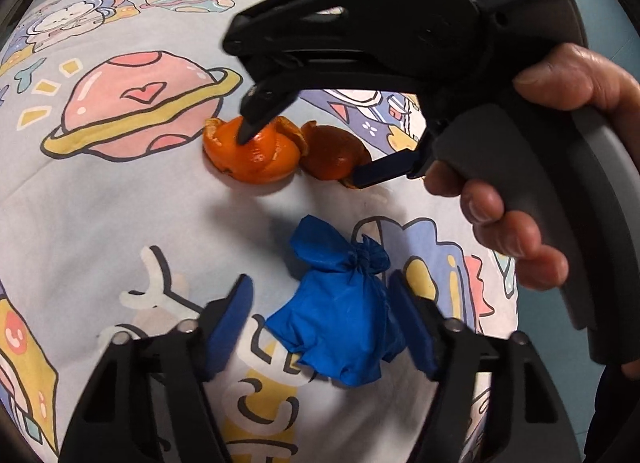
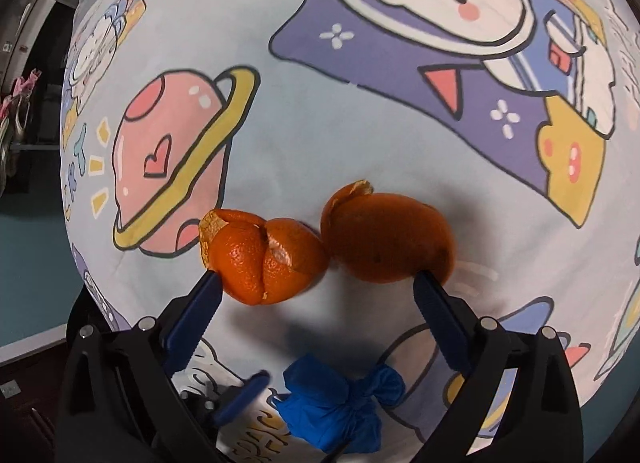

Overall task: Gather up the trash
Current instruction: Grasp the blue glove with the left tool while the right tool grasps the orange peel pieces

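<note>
Currently, your right hand-held gripper [image 2: 316,283] is spread wide, straddling both orange peels [image 2: 328,249] on the bed [image 2: 320,123] for one scoop. Your left hand-held gripper [image 1: 320,307], also released, brackets the blue bag [image 1: 340,315] nearer you.

Two touching peels [image 2: 332,251] fill the gap between the right gripper's [image 2: 316,303] spread fingers. A blue bag [image 1: 340,315] sits between the left gripper's [image 1: 320,323] fingers; bare bed [image 1: 120,203] lies leftward.
</note>
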Demonstrator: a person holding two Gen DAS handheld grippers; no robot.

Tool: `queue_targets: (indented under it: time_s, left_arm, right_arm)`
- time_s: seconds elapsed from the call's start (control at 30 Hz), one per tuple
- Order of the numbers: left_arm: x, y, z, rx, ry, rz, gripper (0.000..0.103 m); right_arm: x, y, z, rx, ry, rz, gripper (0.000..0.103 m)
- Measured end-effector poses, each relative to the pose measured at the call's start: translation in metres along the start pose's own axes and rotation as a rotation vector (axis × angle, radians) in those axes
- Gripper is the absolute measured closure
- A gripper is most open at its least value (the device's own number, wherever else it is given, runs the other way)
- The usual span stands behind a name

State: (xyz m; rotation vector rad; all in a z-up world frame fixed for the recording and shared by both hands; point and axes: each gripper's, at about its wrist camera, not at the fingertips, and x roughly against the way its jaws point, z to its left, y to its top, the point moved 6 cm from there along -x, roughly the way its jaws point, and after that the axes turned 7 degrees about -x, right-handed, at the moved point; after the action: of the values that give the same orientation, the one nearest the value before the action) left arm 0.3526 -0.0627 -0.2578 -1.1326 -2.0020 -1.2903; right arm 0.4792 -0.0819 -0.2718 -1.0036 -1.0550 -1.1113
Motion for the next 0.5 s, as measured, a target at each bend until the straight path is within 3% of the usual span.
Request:
queue_targets:
  time_s: [0.03, 0.1, 0.2, 0.3, 0.5]
  left_arm:
    - [-0.002, 0.000, -0.001, -0.001, -0.004, 0.005, 0.050]
    - [-0.006, 0.000, -0.003, -0.003, -0.009, 0.013, 0.066]
    - [-0.011, -0.001, -0.005, -0.004, -0.018, 0.030, 0.081]
    - [-0.014, -0.003, -0.012, -0.022, -0.015, 0.027, 0.088]
    - [-0.008, -0.007, -0.019, -0.031, -0.044, 0.031, 0.092]
  right_arm:
    - [-0.002, -0.002, 0.001, 0.003, 0.010, 0.015, 0.012]
    - [-0.007, -0.005, 0.005, 0.011, 0.032, 0.045, 0.019]
    - [-0.009, -0.009, 0.013, 0.040, 0.046, 0.054, 0.032]
    - [-0.009, -0.010, 0.020, 0.049, 0.097, 0.071, 0.058]
    - [-0.006, -0.008, 0.022, 0.035, 0.117, 0.067, 0.068]
